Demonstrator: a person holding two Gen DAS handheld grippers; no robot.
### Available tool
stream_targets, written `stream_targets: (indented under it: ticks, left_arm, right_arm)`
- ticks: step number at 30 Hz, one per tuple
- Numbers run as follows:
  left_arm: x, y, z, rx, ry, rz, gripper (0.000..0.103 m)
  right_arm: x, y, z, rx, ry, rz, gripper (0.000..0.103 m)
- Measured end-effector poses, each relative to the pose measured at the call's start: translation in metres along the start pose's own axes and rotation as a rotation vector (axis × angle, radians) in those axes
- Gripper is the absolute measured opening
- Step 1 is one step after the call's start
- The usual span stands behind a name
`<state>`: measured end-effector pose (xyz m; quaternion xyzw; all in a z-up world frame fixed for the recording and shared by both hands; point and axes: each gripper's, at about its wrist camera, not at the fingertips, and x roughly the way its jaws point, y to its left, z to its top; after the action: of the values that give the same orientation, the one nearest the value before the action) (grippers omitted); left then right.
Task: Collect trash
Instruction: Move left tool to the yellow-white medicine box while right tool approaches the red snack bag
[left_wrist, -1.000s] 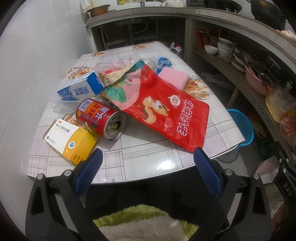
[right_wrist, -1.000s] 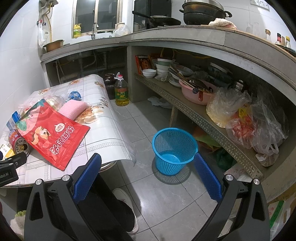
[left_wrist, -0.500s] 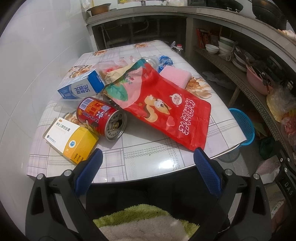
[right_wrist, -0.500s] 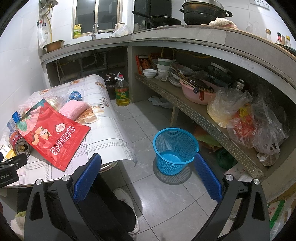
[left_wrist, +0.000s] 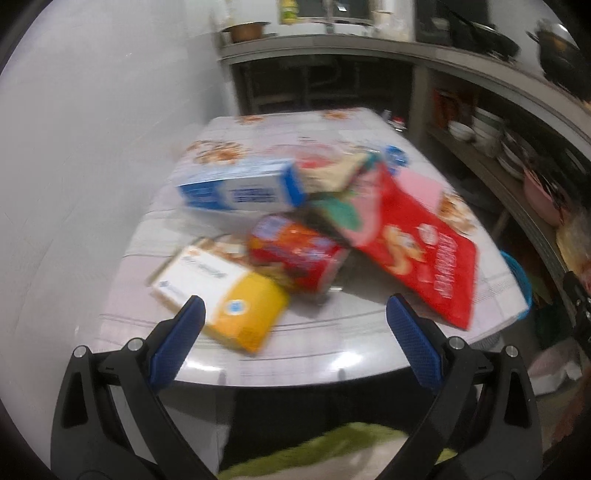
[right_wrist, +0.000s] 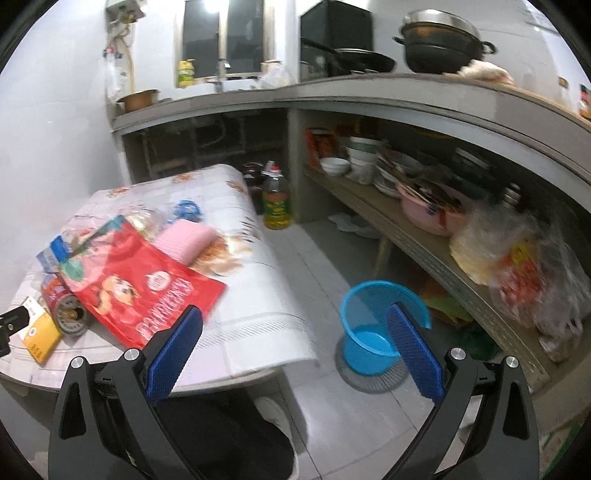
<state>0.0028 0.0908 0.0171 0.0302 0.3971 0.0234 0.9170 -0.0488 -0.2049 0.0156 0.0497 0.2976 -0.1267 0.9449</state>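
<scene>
At near edge of counter (left_wrist: 317, 343) | left tool (left_wrist: 295, 317) jaws apart, empty, level over yellow-white box (left_wrist: 225, 291) | right tool (right_wrist: 295, 328) jaws apart, empty, aimed between counter and blue basket (right_wrist: 373, 332) on floor | trash clustered, touching: red can (left_wrist: 295, 254) on its side, red snack bag (left_wrist: 417, 247), blue carton (left_wrist: 240, 188), pink pack (right_wrist: 184, 240) | left view blurred

Motion blur, fisheye warp, tabletop glare

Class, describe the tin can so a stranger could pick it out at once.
Look at the table by the white wall. Near its front edge lies a red can on its side, between the yellow-ended box and the big red bag. It is the only round metal item.
</scene>
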Motion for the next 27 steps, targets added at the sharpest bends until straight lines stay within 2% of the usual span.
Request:
stream_targets:
  ticks: [4, 6, 10, 16, 21, 23, 27]
  left_arm:
    - [0.009, 0.041, -0.002, -0.049, 0.029, -0.011, 0.094]
    - [0.013, 0.058, -0.005, -0.073, 0.015, 0.005, 0.094]
    - [0.035, 0.087, 0.002, -0.18, 0.041, -0.075, 0.094]
    - [0.096, 0.125, 0.023, -0.416, 0.188, 0.031, 0.094]
    - [0.123, 0.142, 0.028, -0.555, 0.234, 0.083, 0.094]
    - [0.128, 0.143, 0.029, -0.587, 0.234, 0.088, 0.094]
    - [0.14, 0.137, 0.033, -0.582, 0.245, 0.105, 0.094]
  right_arm:
    - [0.009, 0.026, 0.008, -0.032, -0.012, 0.091, 0.097]
    - [0.014, 0.037, 0.01, -0.049, -0.006, 0.118, 0.097]
    - [0.027, 0.055, 0.009, -0.075, 0.027, 0.171, 0.097]
    - [0.04, 0.052, 0.009, -0.064, 0.051, 0.179, 0.097]
    - [0.06, 0.042, 0.006, -0.027, 0.097, 0.165, 0.097]
    - [0.065, 0.04, 0.005, -0.02, 0.111, 0.165, 0.097]
    - [0.072, 0.039, 0.004, -0.02, 0.125, 0.168, 0.097]
